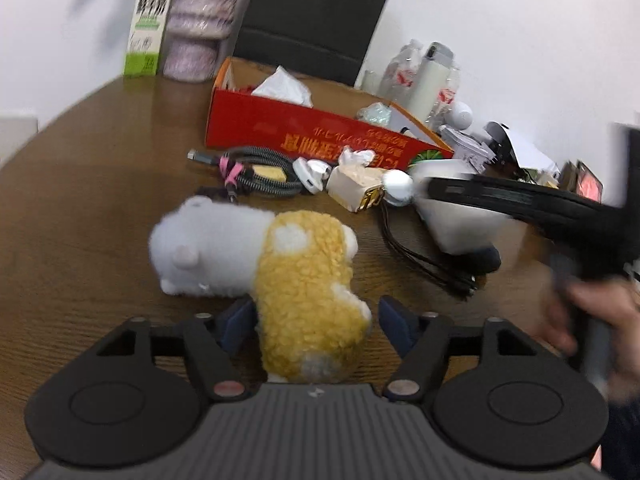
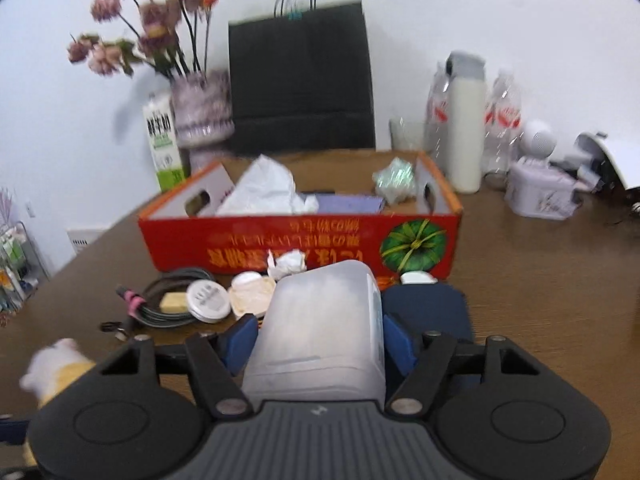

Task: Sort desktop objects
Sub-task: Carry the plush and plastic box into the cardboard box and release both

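A plush toy, white at the head and yellow at the body, lies on the brown table. Its yellow end sits between the fingers of my left gripper; the left pad touches it and the right pad stands slightly off, so the jaws are open. My right gripper is shut on a translucent white plastic container, which fills the gap between the pads. The left wrist view shows that container held just above the table. Behind it stands the open red cardboard box.
In front of the red box lie coiled cables, a round tin, a tissue pack and a navy pouch. Behind are a black paper bag, milk carton, flower vase and bottles. A hand is at right.
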